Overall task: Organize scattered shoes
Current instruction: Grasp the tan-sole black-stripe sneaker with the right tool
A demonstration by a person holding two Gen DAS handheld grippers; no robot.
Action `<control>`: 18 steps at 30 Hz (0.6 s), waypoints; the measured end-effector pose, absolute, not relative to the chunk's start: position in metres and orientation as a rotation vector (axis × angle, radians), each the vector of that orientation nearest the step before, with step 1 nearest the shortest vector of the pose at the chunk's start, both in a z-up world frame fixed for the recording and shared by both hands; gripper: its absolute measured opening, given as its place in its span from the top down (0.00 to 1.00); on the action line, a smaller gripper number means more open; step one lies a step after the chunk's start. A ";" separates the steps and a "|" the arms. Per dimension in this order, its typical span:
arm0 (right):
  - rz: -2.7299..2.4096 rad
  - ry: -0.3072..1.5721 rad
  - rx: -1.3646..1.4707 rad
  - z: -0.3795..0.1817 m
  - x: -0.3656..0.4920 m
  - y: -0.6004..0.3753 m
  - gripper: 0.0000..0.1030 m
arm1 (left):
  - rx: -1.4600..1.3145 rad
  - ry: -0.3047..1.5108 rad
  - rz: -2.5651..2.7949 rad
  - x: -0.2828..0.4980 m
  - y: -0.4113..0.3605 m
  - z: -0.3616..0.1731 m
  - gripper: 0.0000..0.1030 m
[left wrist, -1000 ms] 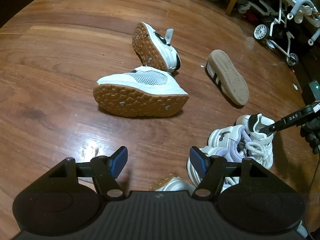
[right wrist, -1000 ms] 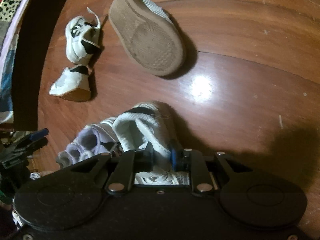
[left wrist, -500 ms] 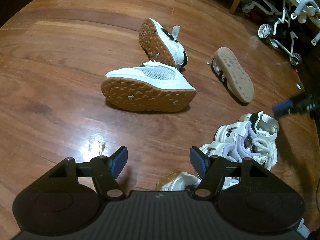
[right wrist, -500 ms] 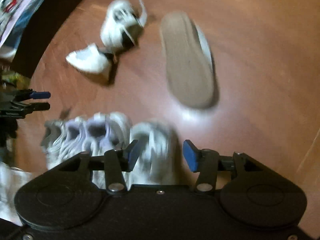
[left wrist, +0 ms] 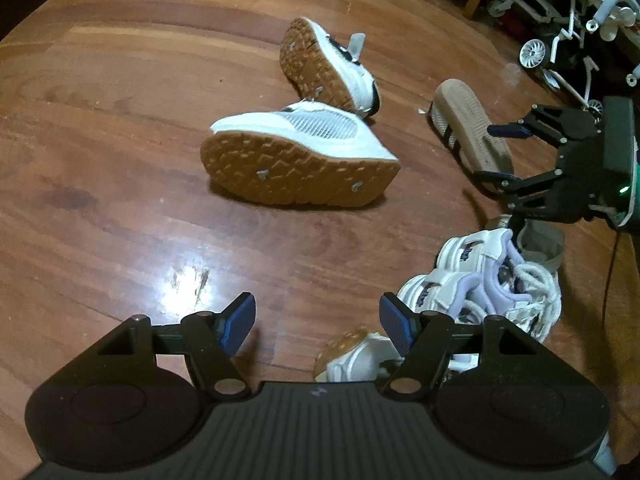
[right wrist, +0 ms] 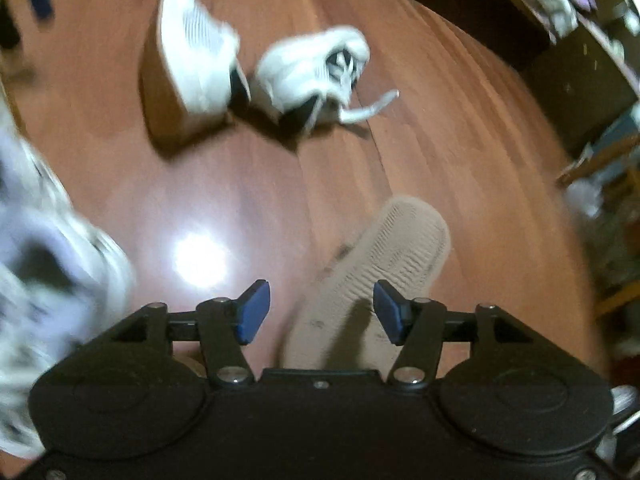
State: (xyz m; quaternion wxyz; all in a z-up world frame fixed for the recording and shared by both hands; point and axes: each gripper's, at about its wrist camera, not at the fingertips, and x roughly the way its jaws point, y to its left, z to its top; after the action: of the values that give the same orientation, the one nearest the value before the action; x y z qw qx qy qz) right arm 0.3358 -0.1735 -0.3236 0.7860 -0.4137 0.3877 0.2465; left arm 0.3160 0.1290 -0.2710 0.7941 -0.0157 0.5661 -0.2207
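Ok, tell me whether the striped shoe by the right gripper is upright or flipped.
Flipped. The striped shoe lies sole-up on the wooden floor; its tan tread faces the camera between the open right gripper fingers.

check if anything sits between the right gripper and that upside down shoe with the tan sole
Nothing visible does. The right gripper is open, and the upturned tan-soled shoe lies right beyond its fingertips, with no other shoe in between.
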 end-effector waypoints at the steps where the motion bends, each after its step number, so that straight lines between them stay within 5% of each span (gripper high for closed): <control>1: 0.531 0.834 -0.900 -0.324 0.337 -0.177 0.45 | -0.034 1.217 -0.474 0.316 0.129 -0.271 0.34; 5: 0.449 0.961 -0.604 -0.304 0.367 -0.219 0.70 | -0.033 1.211 -0.476 0.319 0.127 -0.270 0.34; 9: 0.361 0.992 -0.224 -0.283 0.392 -0.288 0.70 | -0.025 1.208 -0.485 0.319 0.122 -0.268 0.34; 16: 0.316 0.921 -0.080 -0.263 0.407 -0.349 0.70 | -0.012 1.223 -0.488 0.321 0.115 -0.273 0.34; 18: 0.416 0.883 -0.218 -0.263 0.398 -0.325 0.32 | -0.010 1.226 -0.488 0.322 0.114 -0.275 0.34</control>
State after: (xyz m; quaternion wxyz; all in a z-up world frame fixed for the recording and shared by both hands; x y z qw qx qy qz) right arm 0.3985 -0.3252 -0.2633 0.8776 -0.1047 0.4233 0.1993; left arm 0.3223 0.1139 -0.2747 0.7900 -0.0048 0.5696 -0.2267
